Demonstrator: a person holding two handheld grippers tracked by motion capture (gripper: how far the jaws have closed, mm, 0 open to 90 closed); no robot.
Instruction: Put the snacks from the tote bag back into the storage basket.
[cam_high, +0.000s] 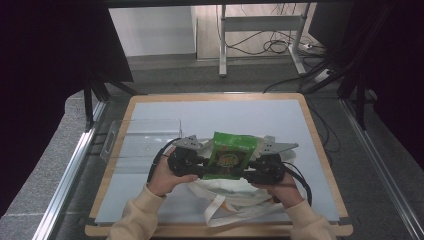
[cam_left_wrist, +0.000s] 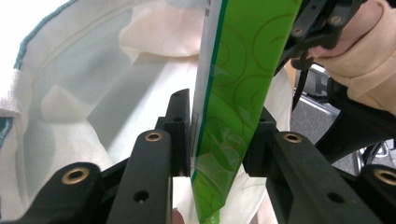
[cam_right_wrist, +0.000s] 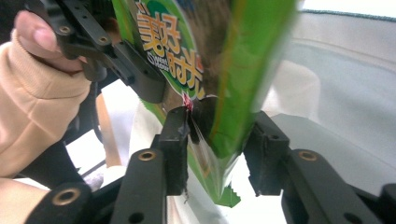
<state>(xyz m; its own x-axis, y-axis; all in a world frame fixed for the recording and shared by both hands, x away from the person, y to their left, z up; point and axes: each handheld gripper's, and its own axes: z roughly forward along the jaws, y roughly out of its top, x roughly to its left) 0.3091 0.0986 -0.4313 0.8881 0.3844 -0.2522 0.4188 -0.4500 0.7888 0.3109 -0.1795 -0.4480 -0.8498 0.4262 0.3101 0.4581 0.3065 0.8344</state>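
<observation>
A green snack bag (cam_high: 230, 155) stands upright between my two grippers, just above the open mouth of a white cloth tote bag (cam_high: 225, 197) at the table's front. My left gripper (cam_high: 207, 167) holds its left side and my right gripper (cam_high: 250, 170) its right side. In the left gripper view both pads of the left gripper (cam_left_wrist: 219, 140) press the snack bag (cam_left_wrist: 233, 93), with the tote bag (cam_left_wrist: 93, 93) behind. In the right gripper view the right gripper (cam_right_wrist: 217, 140) closes on the snack bag's (cam_right_wrist: 205, 60) lower edge, and the tote bag's (cam_right_wrist: 336, 93) inside lies beyond.
A clear plastic tray (cam_high: 140, 140) lies on the grey mat at the left. The wooden table edge (cam_high: 320, 150) runs along the right side. Behind the table stand a metal frame (cam_high: 260, 30) and cables on the floor.
</observation>
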